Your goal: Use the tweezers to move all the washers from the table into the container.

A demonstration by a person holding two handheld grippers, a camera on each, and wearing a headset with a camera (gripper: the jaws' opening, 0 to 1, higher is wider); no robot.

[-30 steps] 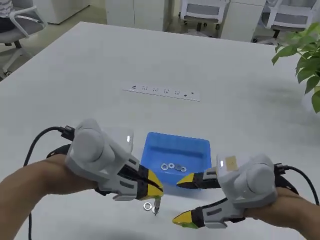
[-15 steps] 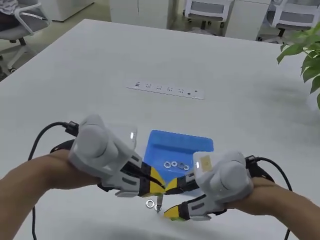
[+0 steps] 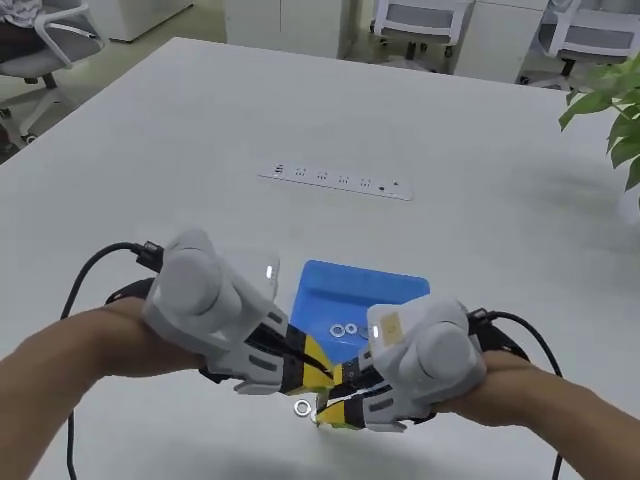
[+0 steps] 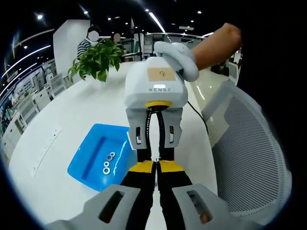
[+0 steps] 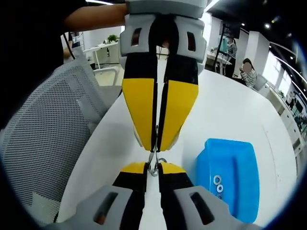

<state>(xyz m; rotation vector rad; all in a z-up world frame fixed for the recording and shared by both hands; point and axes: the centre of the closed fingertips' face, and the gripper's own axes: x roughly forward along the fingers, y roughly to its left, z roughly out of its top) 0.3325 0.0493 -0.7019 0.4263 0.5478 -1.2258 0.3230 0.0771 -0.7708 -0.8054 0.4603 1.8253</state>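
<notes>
1. One washer [image 3: 302, 407] lies on the table [image 3: 200, 130] at lower centre of the head view, just beside the tips of the tweezers [image 5: 153, 163].
2. My left gripper [image 3: 318, 372] is pressed together on the tweezers, and my right gripper [image 3: 335, 406] pinches them from the opposite side.
3. Several more washers [image 3: 343, 329] sit in the blue container [image 3: 365, 290], just above both grippers in the frame.
</notes>
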